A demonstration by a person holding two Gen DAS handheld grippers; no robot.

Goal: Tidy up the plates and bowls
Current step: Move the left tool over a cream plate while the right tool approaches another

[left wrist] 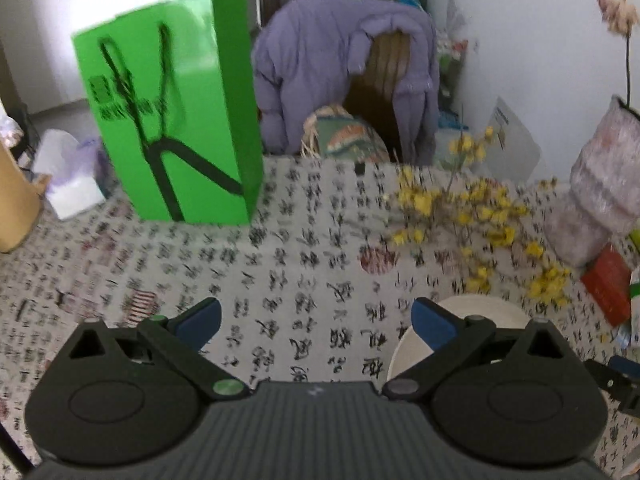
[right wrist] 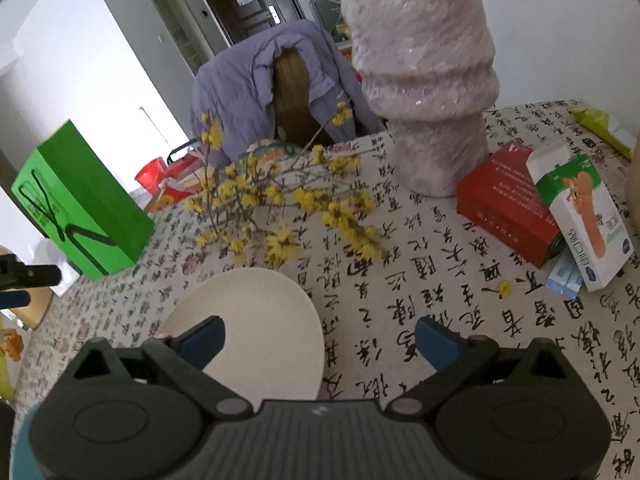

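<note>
1. Right now my left gripper [left wrist: 316,314] has its jaws wide apart, nothing between them, over the table [left wrist: 280,264].
2. My right gripper [right wrist: 320,334] is likewise spread and empty.
3. One white plate [right wrist: 256,320] lies flat on the table, lower centre of the right view, partly behind the left finger [right wrist: 202,338].
4. Yellow flowers [right wrist: 280,208] lie just beyond it; a green bag [left wrist: 172,120] stands upper left in the left view.

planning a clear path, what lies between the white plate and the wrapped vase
In the right wrist view, yellow flower branches lie on the tablecloth between the white plate and the wrapped vase.
</note>
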